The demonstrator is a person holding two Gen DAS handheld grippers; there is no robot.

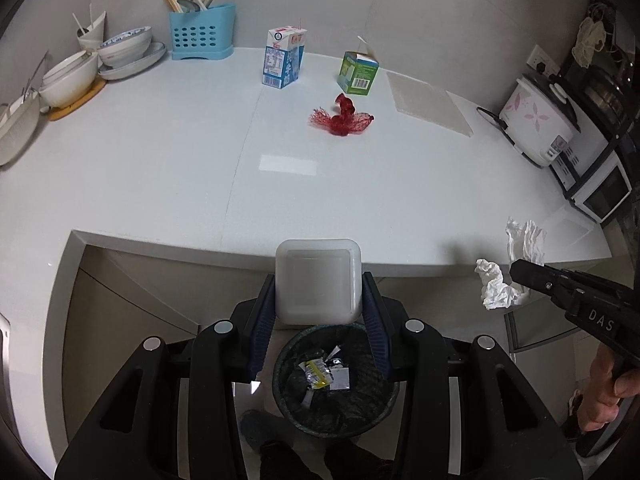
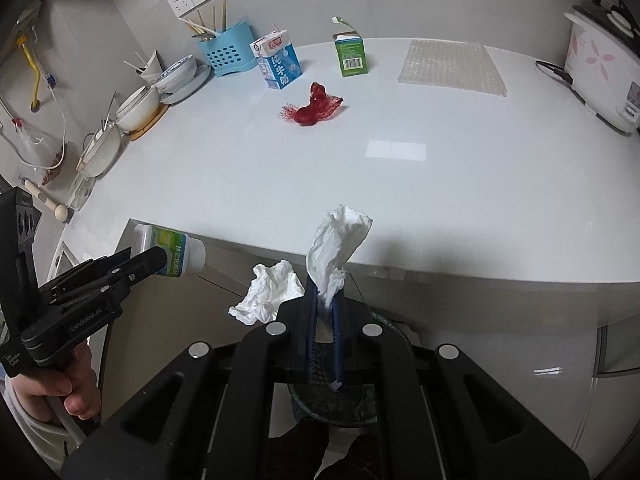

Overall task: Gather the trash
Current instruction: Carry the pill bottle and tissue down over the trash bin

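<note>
My left gripper [image 1: 318, 280] is shut on a white plastic bottle [image 1: 318, 280] with a green label [image 2: 174, 250], held just off the counter's front edge. Directly below it a round bin [image 1: 280, 360] lined with a black bag holds a few wrappers. My right gripper [image 2: 325, 284] is shut on crumpled white tissue [image 2: 338, 236], and a second wad [image 2: 270, 290] hangs to its left. It hovers right of the left gripper, also over the bin [image 2: 298, 402]. On the counter lie a red mesh net [image 1: 340, 118], a blue milk carton [image 1: 282, 60] and a green carton [image 1: 357, 74].
A blue utensil holder [image 1: 202, 32] and stacked bowls [image 1: 124, 46] stand at the back left. A pale mat [image 1: 428, 102], a rice cooker [image 1: 538, 124] and a microwave [image 1: 596, 184] are at the right. A person's hand [image 2: 60, 384] grips the left tool.
</note>
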